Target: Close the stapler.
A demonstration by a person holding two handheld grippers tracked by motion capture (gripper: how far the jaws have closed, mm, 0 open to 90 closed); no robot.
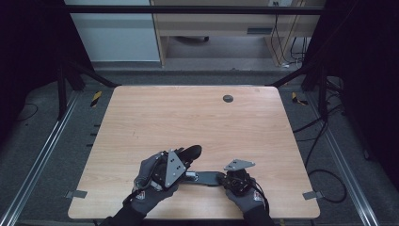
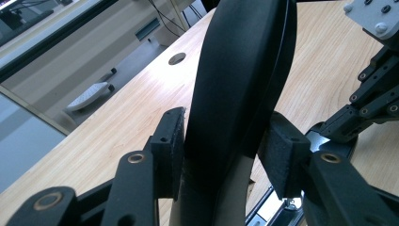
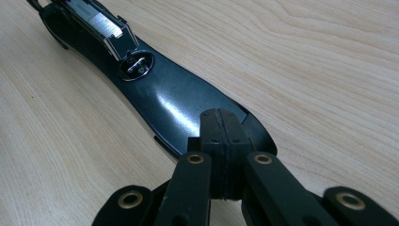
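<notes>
The work in hand is a black stapler (image 1: 200,175) lying near the front edge of the bench (image 1: 188,117), a little right of the middle, and it appears to be in the course of being opened out, perhaps for loading.

The stapler's glossy black base (image 3: 174,106) lies flat on the wood. The right hand-held gripper (image 3: 221,141) rests on the base's rounded end with its jaws clenched together, pad against pad. Whether it pinches the thin rim of the base or only presses down on it cannot be told. Either way it seems to be pinning the base in place.

The left hand-held gripper (image 2: 226,150) has the stapler's black top arm (image 2: 240,80) between its jaws. The arm is swung up and away from the base, and the metal staple channel (image 3: 101,23) lies exposed along the base near the hinge. The left pad touches the arm's side. The right pad sits just beside it, and contact there cannot be confirmed, so the grip looks light at best.

Judged from how things lie, the opening step is largely done: the top arm is lifted clear and the channel is uncovered. The channel looks to have no strip of staples in it, though the view is too small to be sure. What seems left is whatever the open channel is for, then swinging the arm back down and letting go with both hand-held grippers.
</notes>
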